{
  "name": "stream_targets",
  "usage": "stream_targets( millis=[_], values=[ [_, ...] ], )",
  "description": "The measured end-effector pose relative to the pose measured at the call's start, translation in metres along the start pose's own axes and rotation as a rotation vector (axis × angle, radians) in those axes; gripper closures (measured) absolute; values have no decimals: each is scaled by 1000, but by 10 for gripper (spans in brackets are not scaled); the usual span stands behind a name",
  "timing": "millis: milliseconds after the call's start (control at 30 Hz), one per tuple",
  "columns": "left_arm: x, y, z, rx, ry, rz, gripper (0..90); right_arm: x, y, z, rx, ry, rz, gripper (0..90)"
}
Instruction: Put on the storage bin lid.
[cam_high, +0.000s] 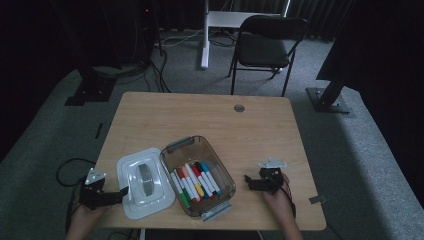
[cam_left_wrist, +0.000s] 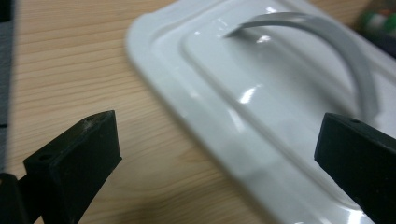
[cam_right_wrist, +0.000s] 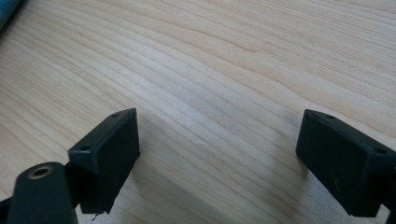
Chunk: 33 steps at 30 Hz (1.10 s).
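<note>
A clear plastic box (cam_high: 226, 176) with grey latches sits near the table's front edge, holding several coloured markers (cam_high: 195, 181). Its white lid (cam_high: 144, 182) with a grey handle (cam_high: 145, 179) lies flat on the table just left of the box. My left gripper (cam_high: 122, 192) stands open at the lid's left edge; in the left gripper view its jaws straddle the lid's rim (cam_left_wrist: 219, 140), one over the wood, one over the lid. My right gripper (cam_high: 248, 180) is open, low over bare wood (cam_right_wrist: 219, 93) to the right of the box, holding nothing.
The wooden table (cam_high: 200, 115) has a round grommet (cam_high: 239, 107) near its far edge. A black folding chair (cam_high: 265, 47) and a white stand leg (cam_high: 205, 35) are on the carpet beyond. Cables trail off the table's left side.
</note>
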<state>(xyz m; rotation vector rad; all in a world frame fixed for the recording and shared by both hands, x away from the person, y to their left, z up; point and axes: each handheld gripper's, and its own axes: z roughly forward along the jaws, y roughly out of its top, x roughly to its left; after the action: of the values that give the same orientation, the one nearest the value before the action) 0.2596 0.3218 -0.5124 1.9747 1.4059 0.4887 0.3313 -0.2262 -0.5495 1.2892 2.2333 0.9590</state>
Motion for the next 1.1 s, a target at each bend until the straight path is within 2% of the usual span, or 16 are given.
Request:
stream_targets(
  millis=[100, 133, 200, 267, 300, 367, 400, 467, 500, 733, 800, 833, 900, 933, 1000, 1100],
  values=[
    [-9, 1, 1, -2, -17, 14, 8, 0, 0, 0, 0, 0, 0, 130],
    [-17, 3, 0, -9, -35, 31, 8, 0, 0, 0, 0, 0, 0, 130],
    [-25, 4, 1, -19, -59, 35, 8, 0, 0, 0, 0, 0, 0, 131],
    [-30, 5, 1, -18, -65, 40, 8, 0, 0, 0, 0, 0, 0, 131],
    [-37, 7, 2, -22, -73, 50, 8, 0, 0, 0, 0, 0, 0, 131],
    [-41, 8, 3, -26, -80, 55, 8, 0, 0, 0, 0, 0, 0, 131],
    [-47, 11, 4, -38, -86, 62, 8, 0, 0, 0, 0, 0, 0, 131],
    [-47, 11, 4, -38, -86, 62, 8, 0, 0, 0, 0, 0, 0, 131],
    [-54, 15, 7, -56, -95, 62, 8, 0, 0, 0, 0, 0, 0, 132],
    [-66, 21, 21, -42, -68, 75, 8, 1, 0, 0, 0, -4, 5, 131],
    [-70, 22, 26, -33, -60, 83, 48, 1, 0, 0, 0, -4, 8, 131],
    [-72, 23, 32, -26, -53, 79, 49, 2, 0, 0, -5, -2, 32, 128],
    [-74, 24, 38, -17, -44, 83, 69, 4, 3, -1, 4, 23, 51, 143],
    [-75, 24, 40, -24, -37, 84, 112, 6, 4, -1, 6, 46, 57, 142],
    [-75, 25, 44, -12, -27, 80, 148, 11, 5, 0, 10, 59, 43, 142],
    [-77, 26, 46, -15, -32, 84, 186, 20, 7, 1, 19, 42, 13, 142]
  ],
)
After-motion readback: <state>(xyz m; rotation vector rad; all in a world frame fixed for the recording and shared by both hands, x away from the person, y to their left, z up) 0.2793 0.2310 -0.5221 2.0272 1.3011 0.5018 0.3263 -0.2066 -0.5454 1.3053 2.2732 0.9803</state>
